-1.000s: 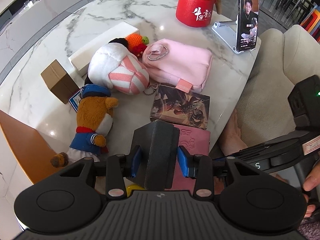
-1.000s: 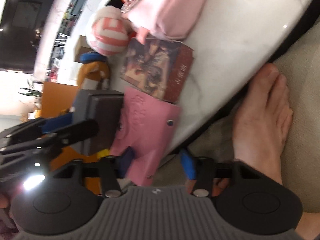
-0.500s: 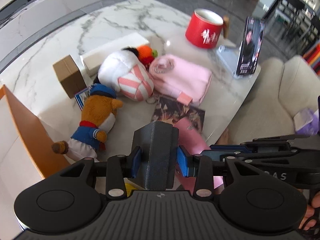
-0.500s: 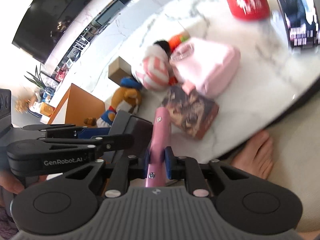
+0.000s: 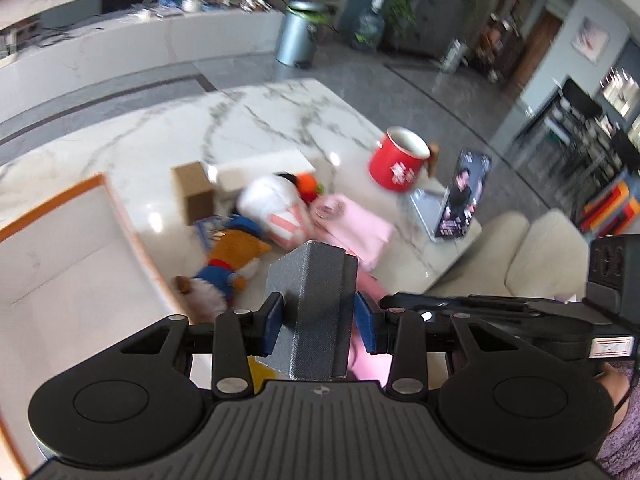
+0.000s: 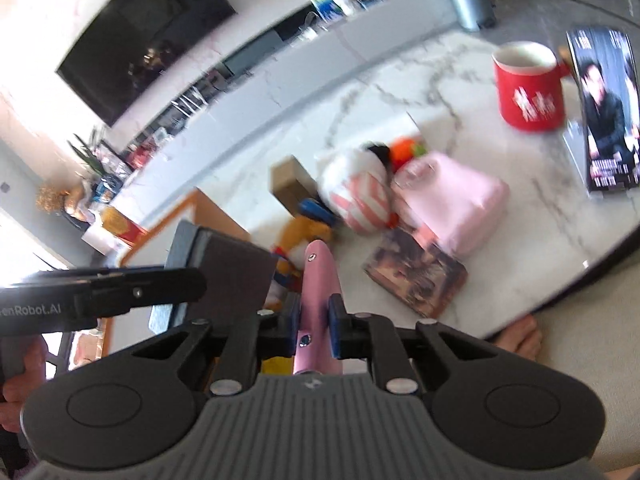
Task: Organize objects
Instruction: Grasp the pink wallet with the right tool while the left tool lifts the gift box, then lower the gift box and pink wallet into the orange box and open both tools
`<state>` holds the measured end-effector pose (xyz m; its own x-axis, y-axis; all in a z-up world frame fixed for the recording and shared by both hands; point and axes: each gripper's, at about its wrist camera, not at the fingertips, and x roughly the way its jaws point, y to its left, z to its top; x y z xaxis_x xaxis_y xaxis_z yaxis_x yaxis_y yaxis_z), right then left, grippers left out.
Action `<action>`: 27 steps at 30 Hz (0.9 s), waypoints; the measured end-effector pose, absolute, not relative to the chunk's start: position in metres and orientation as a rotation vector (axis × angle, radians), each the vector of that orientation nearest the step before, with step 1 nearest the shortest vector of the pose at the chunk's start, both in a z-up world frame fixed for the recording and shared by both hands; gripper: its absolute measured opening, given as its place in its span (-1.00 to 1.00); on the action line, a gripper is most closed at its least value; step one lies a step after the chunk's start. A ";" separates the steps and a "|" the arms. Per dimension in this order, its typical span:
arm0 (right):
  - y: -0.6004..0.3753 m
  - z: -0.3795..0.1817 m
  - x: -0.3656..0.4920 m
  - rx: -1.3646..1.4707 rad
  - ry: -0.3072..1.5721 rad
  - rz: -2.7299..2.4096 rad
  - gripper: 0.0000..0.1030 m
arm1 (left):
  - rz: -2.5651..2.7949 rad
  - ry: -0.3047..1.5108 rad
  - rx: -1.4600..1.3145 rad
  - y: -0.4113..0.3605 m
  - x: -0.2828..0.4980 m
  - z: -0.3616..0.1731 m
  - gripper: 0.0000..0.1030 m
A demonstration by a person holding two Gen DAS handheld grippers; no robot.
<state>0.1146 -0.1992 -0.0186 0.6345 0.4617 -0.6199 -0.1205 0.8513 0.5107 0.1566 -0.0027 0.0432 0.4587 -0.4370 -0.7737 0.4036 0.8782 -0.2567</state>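
Two items lifted: left claw pinches a grey textured box; right claw pinches a slim pink snap-button wallet edge-on. Neither yet stowed, by appearance. Ahead on the marble table: plush toys, pink pouch, picture-covered box, red mug. Orange-rimmed bin lies left.

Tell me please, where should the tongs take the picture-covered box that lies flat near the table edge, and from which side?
Probably across the short sides of the picture-covered box, from above at the end nearest the table edge. It lies flat and thin, and that end is free, while the pink pouch touches its far end. Both tongs are full now.
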 end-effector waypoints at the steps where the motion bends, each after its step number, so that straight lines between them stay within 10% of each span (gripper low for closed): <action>1: -0.194 -0.011 0.112 0.440 0.801 0.363 -0.70 | -0.500 0.953 -0.047 0.005 0.153 0.048 -0.12; 27: -0.029 -0.018 0.133 0.103 0.894 0.604 -0.70 | -0.161 1.083 -0.350 0.141 0.131 -0.011 -0.13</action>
<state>0.1329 -0.0289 -0.0185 0.4727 0.5339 -0.7011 -0.4504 0.8302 0.3285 0.1314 0.1415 -0.0114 0.4640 -0.2972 -0.8345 -0.0420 0.9336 -0.3558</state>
